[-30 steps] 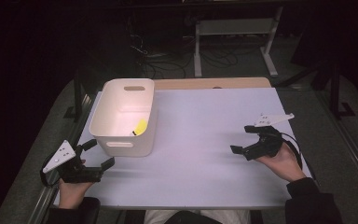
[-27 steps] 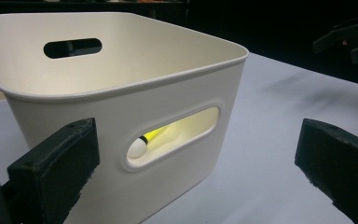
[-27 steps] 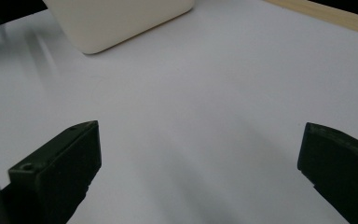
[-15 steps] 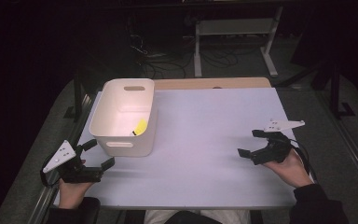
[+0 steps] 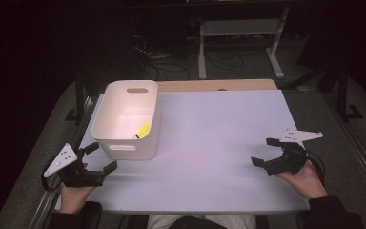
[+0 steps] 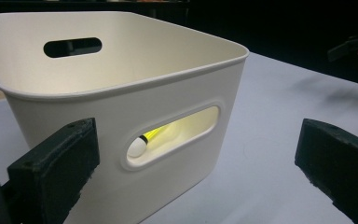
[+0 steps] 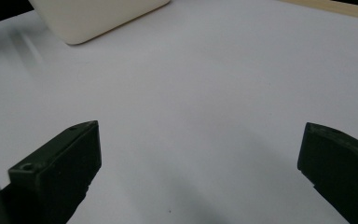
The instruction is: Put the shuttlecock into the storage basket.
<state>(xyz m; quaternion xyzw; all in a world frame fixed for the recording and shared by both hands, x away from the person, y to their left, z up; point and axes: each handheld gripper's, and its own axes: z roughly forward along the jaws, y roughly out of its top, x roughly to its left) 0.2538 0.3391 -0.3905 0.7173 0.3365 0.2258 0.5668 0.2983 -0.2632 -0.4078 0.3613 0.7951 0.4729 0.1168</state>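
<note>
High view: the left gripper [image 5: 98, 157] rests at the near left corner of the pale lavender table mat [image 5: 209, 143], jaws spread wide and holding nothing, and the white rectangular plastic bin with slot handles [image 5: 124, 143] stands just ahead of it and slightly to its right, close but not touching. The right gripper [image 5: 265, 151] lies well apart from the bin, across the bare mat, its jaws likewise parted and empty, so the left hand is plainly the nearer one. Inside the bin, near the wall that faces the left gripper, lies a small yellow pen-like stick with a white tip [image 5: 144, 130]; what it is exactly is too small to tell. In the left gripper view the same yellow stick [image 6: 156, 134] shows through the bin's near handle slot [image 6: 172, 135], its white end toward the left jaw, its long axis running up and away to the right. The bin's own long axis runs away from the left gripper, toward the far edge. Any reach for the stick would likely have to come over the rim from above.
</note>
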